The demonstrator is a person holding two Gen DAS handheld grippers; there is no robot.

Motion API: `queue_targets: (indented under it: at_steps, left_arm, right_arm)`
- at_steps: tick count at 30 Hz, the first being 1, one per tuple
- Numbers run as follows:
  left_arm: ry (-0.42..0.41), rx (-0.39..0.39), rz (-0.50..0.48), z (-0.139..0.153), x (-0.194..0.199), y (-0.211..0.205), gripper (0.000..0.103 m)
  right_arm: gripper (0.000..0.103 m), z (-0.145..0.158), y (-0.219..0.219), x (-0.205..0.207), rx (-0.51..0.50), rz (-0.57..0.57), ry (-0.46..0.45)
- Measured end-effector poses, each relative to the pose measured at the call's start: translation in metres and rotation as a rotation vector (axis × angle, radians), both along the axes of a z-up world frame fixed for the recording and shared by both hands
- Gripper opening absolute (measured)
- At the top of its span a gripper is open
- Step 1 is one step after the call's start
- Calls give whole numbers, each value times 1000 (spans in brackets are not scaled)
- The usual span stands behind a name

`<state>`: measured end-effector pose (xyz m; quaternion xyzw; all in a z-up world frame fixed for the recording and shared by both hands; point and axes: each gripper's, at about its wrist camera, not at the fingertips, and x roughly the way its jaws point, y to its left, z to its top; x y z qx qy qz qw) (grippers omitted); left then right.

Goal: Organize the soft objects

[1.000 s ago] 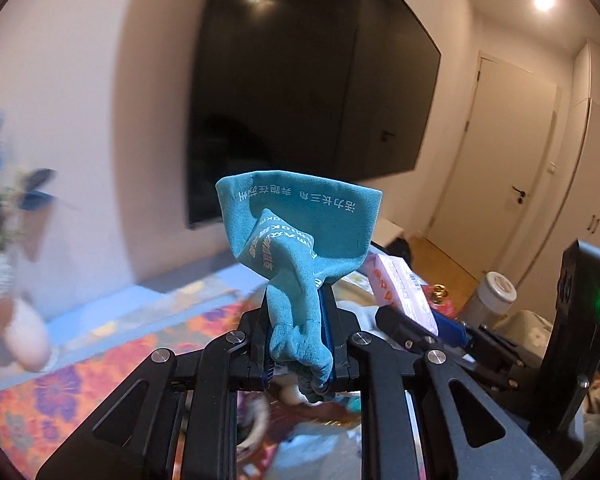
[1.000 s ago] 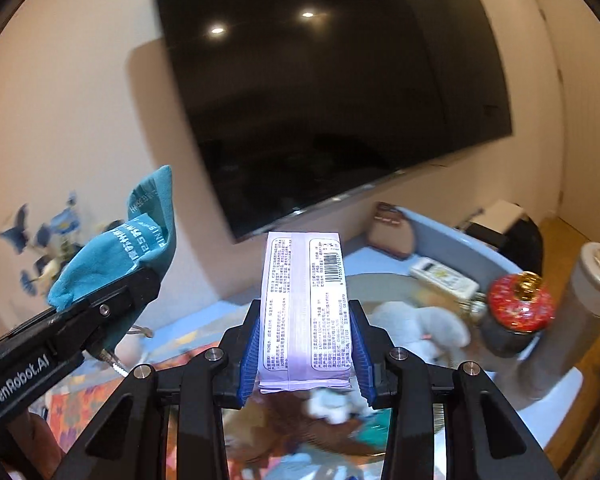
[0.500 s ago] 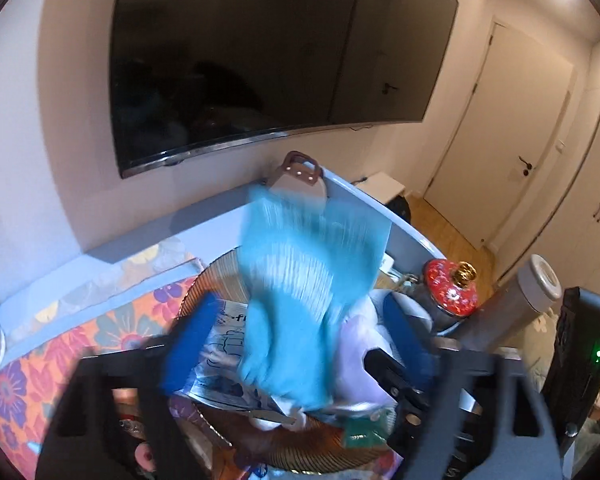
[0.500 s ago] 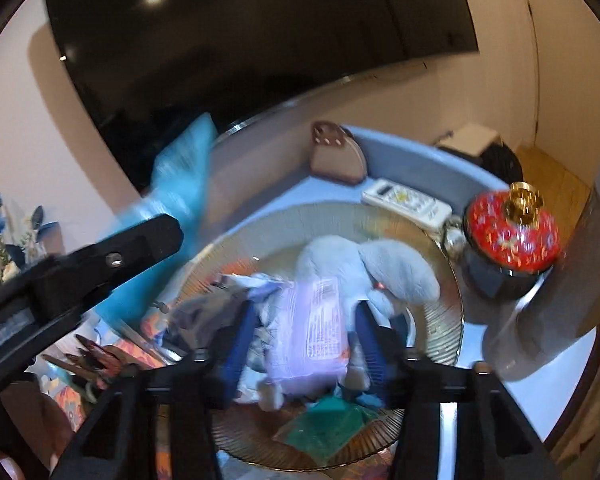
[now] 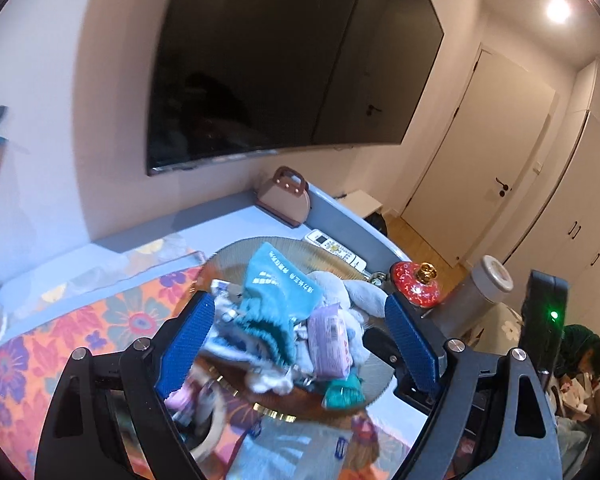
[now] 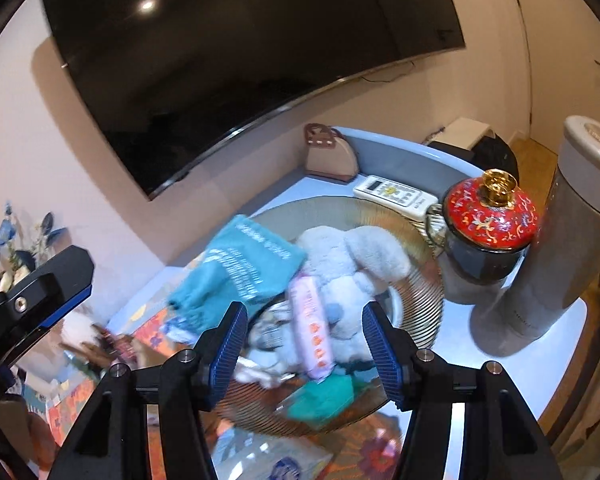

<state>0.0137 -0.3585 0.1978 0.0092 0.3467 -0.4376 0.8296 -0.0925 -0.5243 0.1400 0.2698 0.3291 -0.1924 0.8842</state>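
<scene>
Lying on the heap in the ribbed plate (image 5: 236, 249), the teal cloth (image 5: 278, 296) and the lilac packet (image 6: 311, 330) sit beyond both sets of spread jaws, apparently touched by neither. Only the right wrist view shows the blue flowers (image 6: 8, 236); only the left shows the door (image 5: 496, 160).

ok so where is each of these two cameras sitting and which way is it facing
Left wrist: rides the left gripper, looking forward and down between its open fingers at the ribbed plate piled with soft things.
Right wrist: rides the right gripper, aimed down at the same plate from its right; its own open fingers show, and the left gripper's finger at the left edge.
Shared: teal cloth, purple tissue pack, red-lidded jar, TV.
</scene>
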Motion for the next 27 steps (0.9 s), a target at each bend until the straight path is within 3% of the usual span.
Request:
queue_targets:
  at_steps: [7, 13, 15, 17, 21, 25, 27]
  left_arm:
    - [-121, -20, 143, 38, -28, 95, 86]
    - [-265, 49, 342, 68, -53, 180, 87]
    - [-310, 65, 418, 74, -64, 208, 93]
    - [-354, 79, 507, 72, -77, 235, 99]
    - [-411, 103, 710, 58, -96, 283, 99]
    - [-387, 137, 897, 31, -101, 326, 99]
    - [-350, 148, 940, 13, -99, 341, 99]
  right_arm:
    - [61, 31, 62, 1, -50, 106, -62]
    - [61, 51, 130, 9, -101, 237, -108]
    - [61, 59, 162, 12, -136, 299, -133]
    - [61, 63, 189, 13, -160, 357, -153]
    - [70, 68, 245, 11, -233, 459, -189]
    - [78, 66, 292, 10, -300, 538, -209]
    - [79, 61, 309, 11, -315, 569, -210]
